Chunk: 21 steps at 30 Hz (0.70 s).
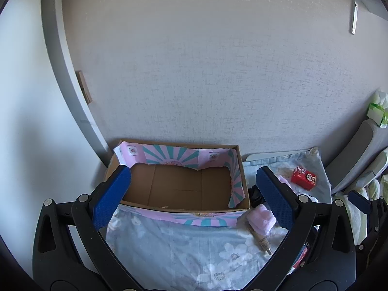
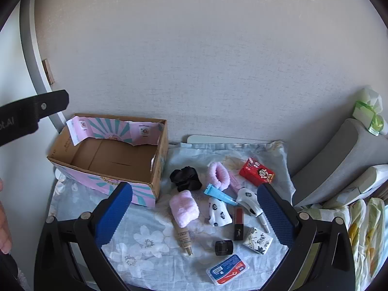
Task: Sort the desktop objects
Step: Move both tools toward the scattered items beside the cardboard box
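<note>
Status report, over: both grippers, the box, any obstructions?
Left gripper open, empty. Right gripper open, empty. Pink-lined cardboard box empty; items lie on floral cloth. No obstruction visible.

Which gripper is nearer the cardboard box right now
Left. The left gripper hangs open right over the cardboard box; the right gripper hangs open over the clutter beside it.

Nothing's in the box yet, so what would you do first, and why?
Probably lower the right hand-held gripper, which is open and empty, onto the folded pink cloth. It lies nearest the empty cardboard box and sits between the open fingers already, so it looks like an easy first pick.
</note>
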Each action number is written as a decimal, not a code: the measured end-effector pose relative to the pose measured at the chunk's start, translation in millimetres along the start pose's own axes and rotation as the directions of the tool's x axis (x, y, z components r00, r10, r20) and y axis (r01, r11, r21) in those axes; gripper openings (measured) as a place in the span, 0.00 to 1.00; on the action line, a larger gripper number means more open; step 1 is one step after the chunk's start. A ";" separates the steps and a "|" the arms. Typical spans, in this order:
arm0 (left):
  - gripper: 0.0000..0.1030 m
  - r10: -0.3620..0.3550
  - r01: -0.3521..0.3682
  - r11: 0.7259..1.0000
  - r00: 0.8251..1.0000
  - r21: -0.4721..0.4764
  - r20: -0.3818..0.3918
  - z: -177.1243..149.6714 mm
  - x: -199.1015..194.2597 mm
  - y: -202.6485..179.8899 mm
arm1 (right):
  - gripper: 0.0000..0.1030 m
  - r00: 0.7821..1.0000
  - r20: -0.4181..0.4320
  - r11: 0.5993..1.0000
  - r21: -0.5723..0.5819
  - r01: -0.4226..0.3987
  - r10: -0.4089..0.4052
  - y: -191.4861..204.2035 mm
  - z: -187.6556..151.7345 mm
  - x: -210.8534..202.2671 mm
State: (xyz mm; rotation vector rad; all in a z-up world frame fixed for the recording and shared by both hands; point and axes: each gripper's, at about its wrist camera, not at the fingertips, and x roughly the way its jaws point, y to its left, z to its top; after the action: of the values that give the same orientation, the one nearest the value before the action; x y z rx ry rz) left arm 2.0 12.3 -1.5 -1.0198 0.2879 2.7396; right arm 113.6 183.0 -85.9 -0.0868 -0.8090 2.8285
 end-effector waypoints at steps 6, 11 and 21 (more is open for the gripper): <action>1.00 -0.011 0.011 1.000 1.000 0.011 0.009 -3.4 -2.6 3.1 | 1.00 0.999 -0.008 0.999 -0.012 0.052 -0.052 -0.5 -2.0 0.4; 1.00 -0.030 0.029 0.999 0.999 0.020 0.028 -6.2 -7.2 4.4 | 1.00 0.999 -0.002 0.999 -0.007 0.046 -0.046 -2.0 -3.2 -2.9; 1.00 -0.045 0.044 0.998 0.999 0.047 0.014 -10.0 -9.4 3.7 | 1.00 0.999 -0.020 0.999 0.003 0.046 -0.046 -2.4 -4.9 -5.8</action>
State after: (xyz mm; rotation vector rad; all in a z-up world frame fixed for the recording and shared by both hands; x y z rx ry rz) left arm 14.3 5.1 -2.3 -0.9815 0.3208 2.6870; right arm 120.2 186.3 -88.7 -0.0939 -0.7917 2.7819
